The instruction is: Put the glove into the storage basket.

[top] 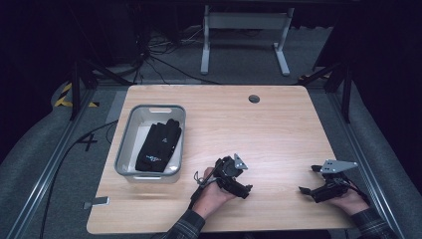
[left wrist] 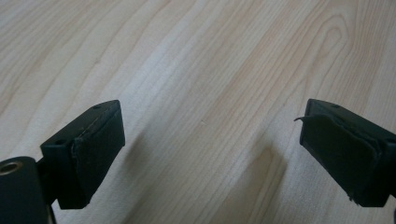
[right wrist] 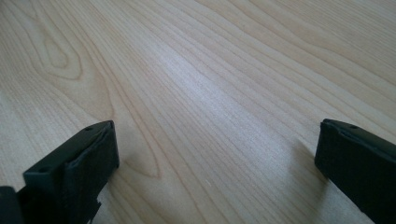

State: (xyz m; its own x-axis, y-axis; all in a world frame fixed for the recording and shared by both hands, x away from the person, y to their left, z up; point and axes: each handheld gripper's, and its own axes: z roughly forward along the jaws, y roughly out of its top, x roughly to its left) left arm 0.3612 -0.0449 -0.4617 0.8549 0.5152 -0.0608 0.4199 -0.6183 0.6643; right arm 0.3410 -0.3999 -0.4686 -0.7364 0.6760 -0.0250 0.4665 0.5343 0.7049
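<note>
**Gloves in tub, both claws empty**

Black gloves [top: 158, 142] lying flat inside grey tub [top: 126, 144], approx 9 o'clock on desk [top: 278, 124]. Probably soft, light, floppy fabric; no breakage risk, but likely to sag and drag if pinched at a fingertip. Best hold prob. the cuff end, nearest the tub's front wall, or a bunched fold mid-palm. Left claw [top: 247, 190] near 6 o'clock, jaws spread wide, nothing between, bare wood under. Right claw [top: 304, 190] approx 5 o'clock, jaws also apart, empty. Both well apart from tub.
</note>
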